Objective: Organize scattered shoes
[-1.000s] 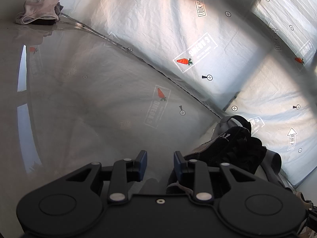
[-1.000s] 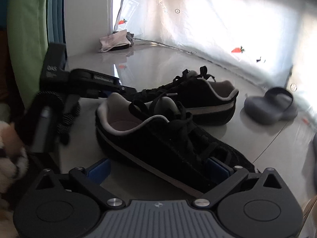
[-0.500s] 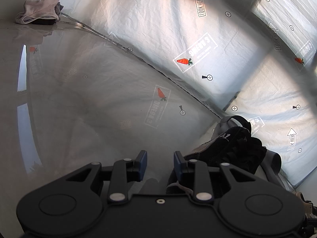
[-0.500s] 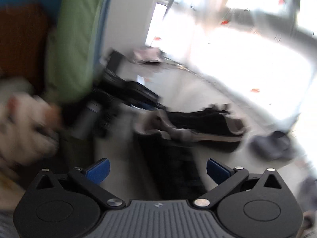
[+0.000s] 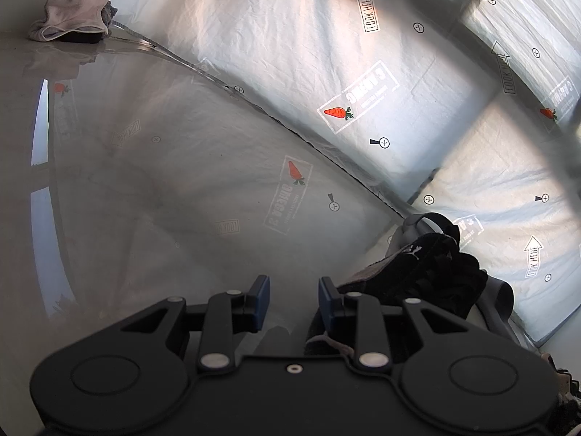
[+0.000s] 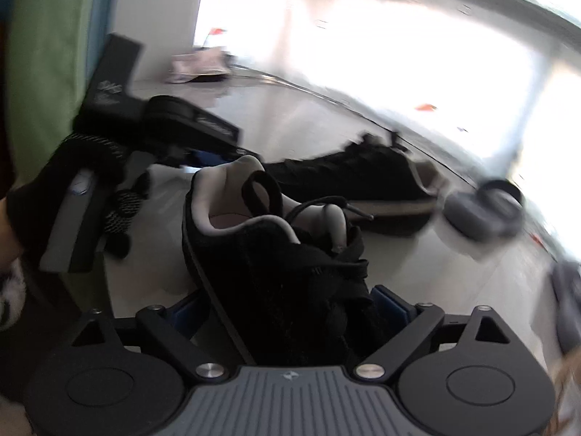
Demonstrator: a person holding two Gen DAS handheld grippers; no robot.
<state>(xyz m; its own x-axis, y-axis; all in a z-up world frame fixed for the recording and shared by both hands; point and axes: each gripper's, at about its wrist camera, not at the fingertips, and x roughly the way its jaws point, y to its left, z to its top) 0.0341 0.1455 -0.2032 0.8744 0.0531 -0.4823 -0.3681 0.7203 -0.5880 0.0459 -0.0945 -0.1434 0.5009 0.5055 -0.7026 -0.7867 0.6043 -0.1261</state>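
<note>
near shoe: between the right gripper jaws, heel pointing away
right jaws: wide, just closing in, not yet clamped
left gripper: jaws narrowly apart, empty

You face a glossy grey floor; at two o'clock, backlit white plastic sheeting printed with carrots, glaring bright.

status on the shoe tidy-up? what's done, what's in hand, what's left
Done: nothing clearly finished; the far black sneaker lies on the floor near the left gripper, which holds nothing. In hand: the right gripper straddles the near black sneaker, jaws just closing, a firm grip not yet confirmed. Left: pair the two sneakers, then the grey slipper by the curtain and another grey shoe at the right edge.
</note>
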